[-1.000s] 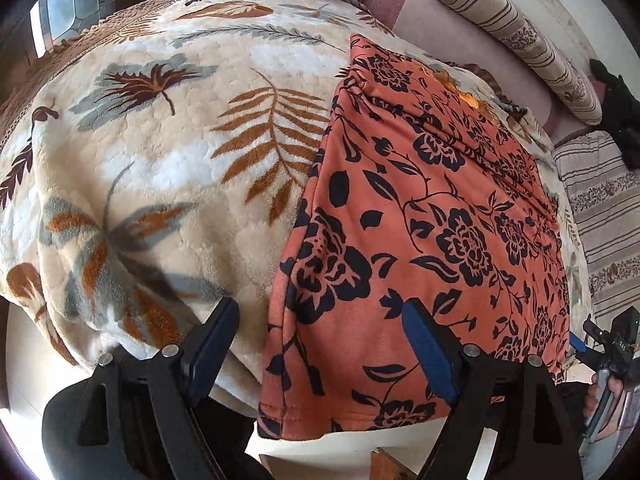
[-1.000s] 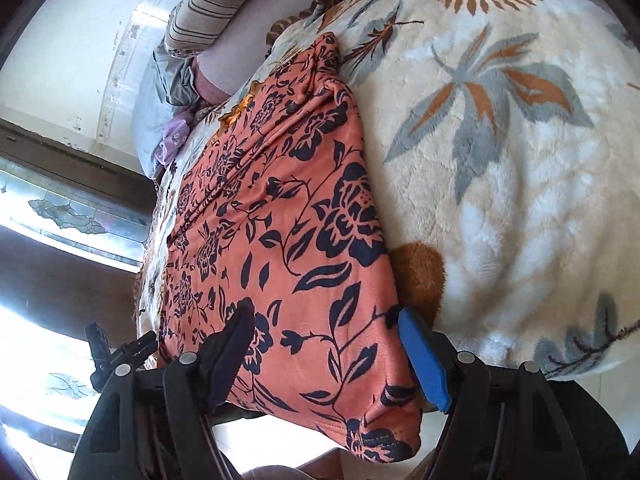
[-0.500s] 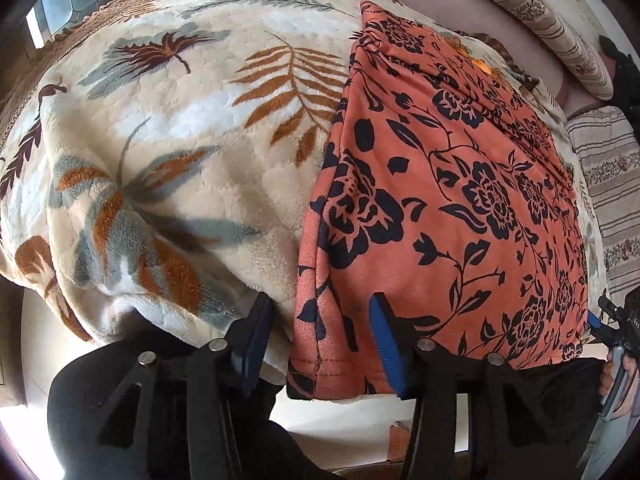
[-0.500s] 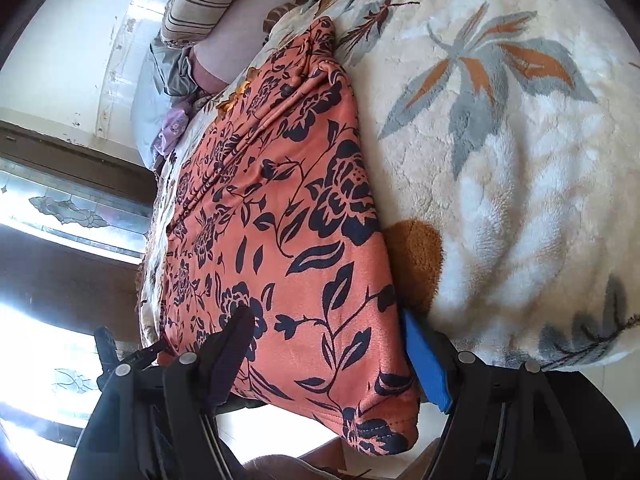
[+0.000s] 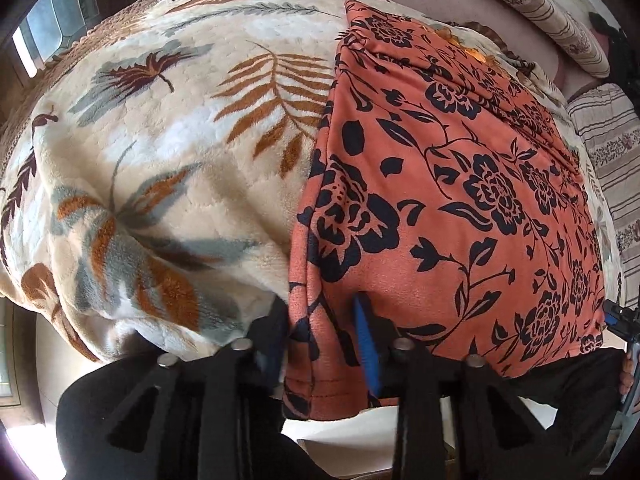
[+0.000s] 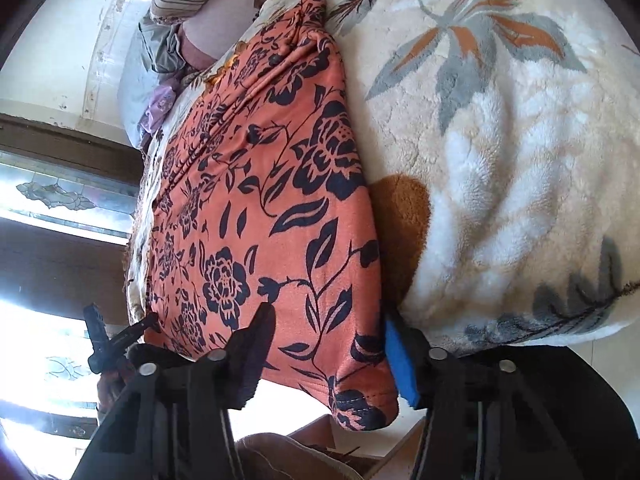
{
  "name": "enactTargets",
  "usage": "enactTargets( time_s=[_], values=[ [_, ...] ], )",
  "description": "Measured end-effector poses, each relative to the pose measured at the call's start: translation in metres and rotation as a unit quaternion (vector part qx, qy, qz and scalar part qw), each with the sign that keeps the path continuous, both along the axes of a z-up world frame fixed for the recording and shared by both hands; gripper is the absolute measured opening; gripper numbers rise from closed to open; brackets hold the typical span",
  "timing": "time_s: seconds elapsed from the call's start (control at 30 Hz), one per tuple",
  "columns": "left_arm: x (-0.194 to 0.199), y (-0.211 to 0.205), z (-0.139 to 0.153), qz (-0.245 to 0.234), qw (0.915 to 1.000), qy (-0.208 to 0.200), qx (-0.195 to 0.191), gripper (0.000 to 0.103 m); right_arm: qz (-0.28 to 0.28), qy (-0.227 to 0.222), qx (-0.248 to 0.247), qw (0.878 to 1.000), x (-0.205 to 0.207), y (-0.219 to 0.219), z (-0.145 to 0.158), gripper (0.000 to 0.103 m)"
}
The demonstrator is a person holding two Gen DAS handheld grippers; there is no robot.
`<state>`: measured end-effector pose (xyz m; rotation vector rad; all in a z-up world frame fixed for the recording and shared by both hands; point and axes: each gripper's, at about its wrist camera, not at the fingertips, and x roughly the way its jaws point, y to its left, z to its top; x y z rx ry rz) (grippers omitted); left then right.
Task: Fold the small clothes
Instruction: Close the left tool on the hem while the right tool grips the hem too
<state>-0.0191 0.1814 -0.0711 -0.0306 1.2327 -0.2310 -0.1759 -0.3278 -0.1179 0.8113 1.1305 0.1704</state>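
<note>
Both grippers' fingers have just been closing: the left gripper (image 5: 322,336) is pinching the orange garment (image 5: 460,200) hem, the right gripper (image 6: 332,356) is narrowing around its other corner, readying a fold.

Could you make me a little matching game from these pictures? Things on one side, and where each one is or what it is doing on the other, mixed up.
Things:
1. orange floral garment
2. leaf-print blanket
3. left gripper
4. striped pillow

Places or states:
A. far end of the bed, by the wall
B. spread under everything, cream and fluffy
C. lying flat, hem hanging over the bed's near edge
D. jaws just closing on a near corner of the cloth

Pairs: 1-C, 2-B, 3-D, 4-A
</note>
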Motion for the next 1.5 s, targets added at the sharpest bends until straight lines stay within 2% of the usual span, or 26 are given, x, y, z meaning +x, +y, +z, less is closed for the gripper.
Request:
enactTargets(
  time_s=[0.03, 0.17, 0.2, 0.23, 0.27, 0.33, 0.4, 0.43, 0.47, 0.53, 0.63, 0.73, 0.83, 0.9, 0.93, 0.97, 1.0, 1.03, 1.07, 1.13, 1.17, 1.2, 1.23, 1.27, 1.43, 1.5],
  values=[
    [0.000, 0.002, 0.003, 0.002, 1.0000, -0.005, -0.003, 0.015, 0.001, 0.000, -0.002, 1.000, -0.001, 0.001, 0.001, 0.032],
    [0.002, 0.005, 0.004, 0.004, 0.9999, -0.004, -0.014, 0.016, -0.003, 0.012, -0.022, 1.000, -0.001, 0.001, 0.001, 0.034],
    [0.003, 0.004, 0.002, 0.004, 0.9999, 0.000, -0.011, 0.020, -0.002, 0.017, -0.024, 1.000, 0.000, 0.001, -0.002, 0.035],
    [0.004, 0.003, 0.000, 0.004, 0.9999, 0.005, -0.008, 0.034, 0.003, 0.020, -0.019, 1.000, 0.001, 0.002, -0.004, 0.038],
    [0.005, 0.000, -0.002, 0.001, 0.9999, 0.008, -0.007, 0.048, 0.010, 0.017, -0.013, 1.000, 0.001, 0.004, -0.004, 0.054],
    [0.005, -0.006, -0.003, -0.012, 0.9999, 0.008, -0.007, 0.056, 0.020, 0.013, -0.017, 1.000, 0.003, 0.010, -0.002, 0.065],
    [0.005, -0.013, -0.005, -0.020, 0.9998, 0.003, 0.008, 0.056, 0.031, 0.014, -0.031, 0.999, 0.005, 0.015, -0.002, 0.065],
    [0.005, -0.016, -0.006, -0.025, 0.9996, 0.004, 0.012, 0.044, 0.035, 0.017, -0.036, 0.999, 0.005, 0.017, -0.003, 0.055],
    [0.006, -0.016, -0.006, -0.025, 0.9995, 0.004, 0.019, 0.025, 0.036, 0.021, -0.042, 0.998, 0.005, 0.017, -0.003, 0.030],
    [0.006, -0.014, 0.000, -0.026, 0.9995, -0.006, 0.020, 0.011, 0.028, 0.019, -0.038, 0.999, 0.003, 0.013, -0.002, 0.008],
    [0.004, -0.004, 0.014, -0.017, 0.9996, -0.017, -0.015, 0.009, 0.013, -0.016, -0.015, 1.000, -0.003, 0.005, 0.018, 0.008],
    [-0.001, 0.005, 0.019, -0.011, 0.9994, -0.020, -0.028, 0.010, 0.001, -0.044, 0.003, 0.999, -0.005, -0.001, 0.036, 0.008],
    [0.001, 0.007, 0.004, -0.002, 0.9998, -0.002, -0.020, 0.015, 0.004, -0.022, 0.004, 1.000, 0.001, 0.000, 0.024, 0.012],
    [0.000, 0.004, 0.002, -0.005, 0.9999, 0.001, -0.012, 0.027, 0.002, 0.001, 0.001, 1.000, 0.003, 0.002, 0.010, 0.014],
    [-0.001, 0.003, 0.004, -0.007, 0.9999, 0.000, -0.012, 0.038, 0.001, 0.010, 0.000, 1.000, 0.003, 0.003, 0.004, 0.022],
    [-0.003, 0.004, 0.006, -0.006, 0.9999, -0.001, -0.015, 0.048, -0.001, 0.015, 0.001, 1.000, 0.002, 0.003, 0.000, 0.036],
    [-0.005, 0.004, 0.008, -0.006, 0.9998, -0.003, -0.021, 0.051, -0.002, 0.016, 0.005, 1.000, 0.002, 0.004, -0.003, 0.046],
    [-0.006, 0.003, 0.009, -0.009, 0.9997, -0.003, -0.022, 0.053, 0.000, 0.009, 0.017, 1.000, 0.002, 0.005, -0.004, 0.063],
    [-0.007, 0.003, 0.009, -0.014, 0.9997, -0.001, -0.019, 0.053, 0.003, 0.008, 0.014, 1.000, 0.002, 0.006, -0.002, 0.065],
    [-0.005, 0.002, 0.003, -0.016, 0.9998, 0.008, -0.004, 0.052, 0.010, 0.007, 0.001, 1.000, 0.004, 0.008, 0.000, 0.065],
    [-0.003, 0.001, -0.001, -0.014, 0.9997, 0.021, 0.004, 0.030, 0.015, 0.009, -0.001, 1.000, 0.005, 0.009, -0.001, 0.063],
    [-0.004, 0.001, -0.003, -0.017, 0.9995, 0.028, 0.002, 0.014, 0.017, 0.011, -0.003, 1.000, 0.005, 0.009, -0.001, 0.057],
    [-0.006, 0.001, -0.001, -0.021, 0.9994, 0.027, -0.001, 0.012, 0.018, 0.014, -0.007, 1.000, 0.005, 0.011, -0.001, 0.040],
    [-0.009, 0.002, 0.003, -0.022, 0.9995, 0.022, 0.004, 0.012, 0.020, 0.015, -0.009, 1.000, 0.004, 0.011, -0.001, 0.035],
    [-0.017, 0.001, 0.020, -0.032, 0.9994, 0.001, 0.017, 0.016, 0.018, 0.019, 0.001, 1.000, 0.004, 0.010, -0.005, 0.036],
    [-0.017, -0.002, 0.020, -0.036, 0.9992, 0.008, 0.015, 0.030, 0.020, 0.015, 0.004, 1.000, 0.004, 0.009, -0.004, 0.037]
  ],
)
